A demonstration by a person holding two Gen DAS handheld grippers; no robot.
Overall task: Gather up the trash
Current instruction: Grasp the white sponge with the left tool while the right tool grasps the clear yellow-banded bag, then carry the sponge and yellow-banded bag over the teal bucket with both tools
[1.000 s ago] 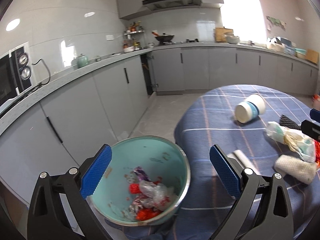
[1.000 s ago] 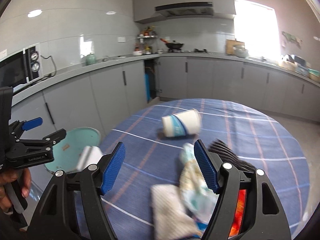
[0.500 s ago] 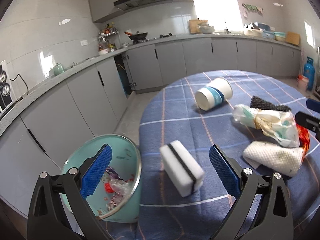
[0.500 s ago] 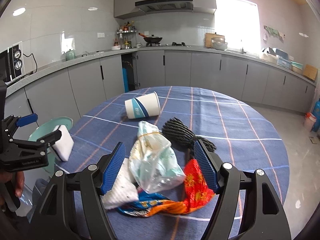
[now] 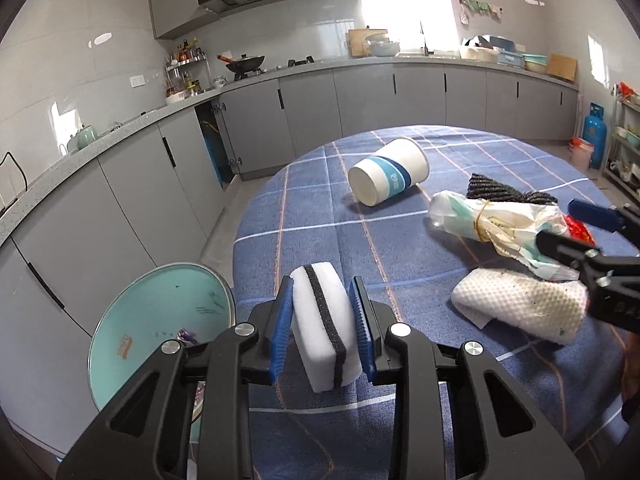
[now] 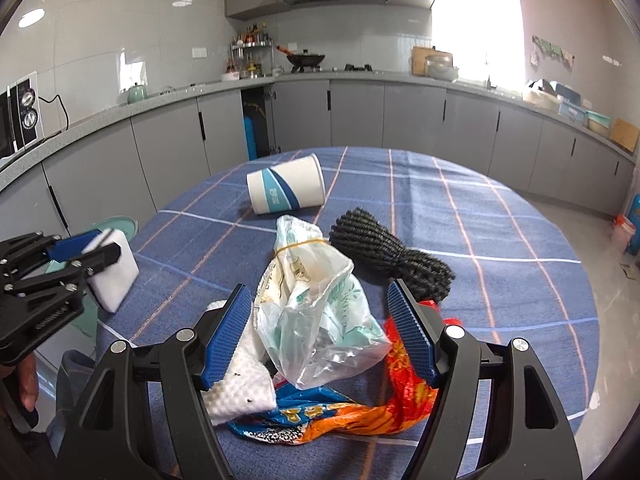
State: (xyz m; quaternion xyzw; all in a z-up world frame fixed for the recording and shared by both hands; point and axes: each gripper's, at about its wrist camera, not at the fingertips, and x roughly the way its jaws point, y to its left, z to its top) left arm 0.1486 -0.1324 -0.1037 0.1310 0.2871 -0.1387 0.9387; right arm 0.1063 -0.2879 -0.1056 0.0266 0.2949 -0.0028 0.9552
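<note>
Room: I see a grey-cabinet kitchen and a round table [image 5: 400,248] under a blue checked cloth.
Hidden: the bin [image 5: 160,320] sits low beside the table's left edge, its lower part cut off by the left gripper's frame; I make out only scraps inside. In the right wrist view just a sliver of its rim shows.
Left gripper [image 5: 322,330]: blue pads pressed on both sides of the sponge [image 5: 324,328], a white block with a dark band through the middle, held at the table edge nearest the bin.
Right gripper [image 6: 322,336]: fingers wide apart, straddling the clear plastic bag [image 6: 316,312] without closing on it.
Trash on table: bag tied with a rubber band; black mesh bundle [image 6: 384,252] just beside it; white waffle cloth [image 5: 524,308] with dark specks; orange-and-blue wrapper [image 6: 352,412] partly under the bag.
Paper cup [image 5: 390,176]: lying on its side, white with a blue band.
Writing: cup logo and wrapper print too small for me to read; marks on the bin's inner wall illegible.
</note>
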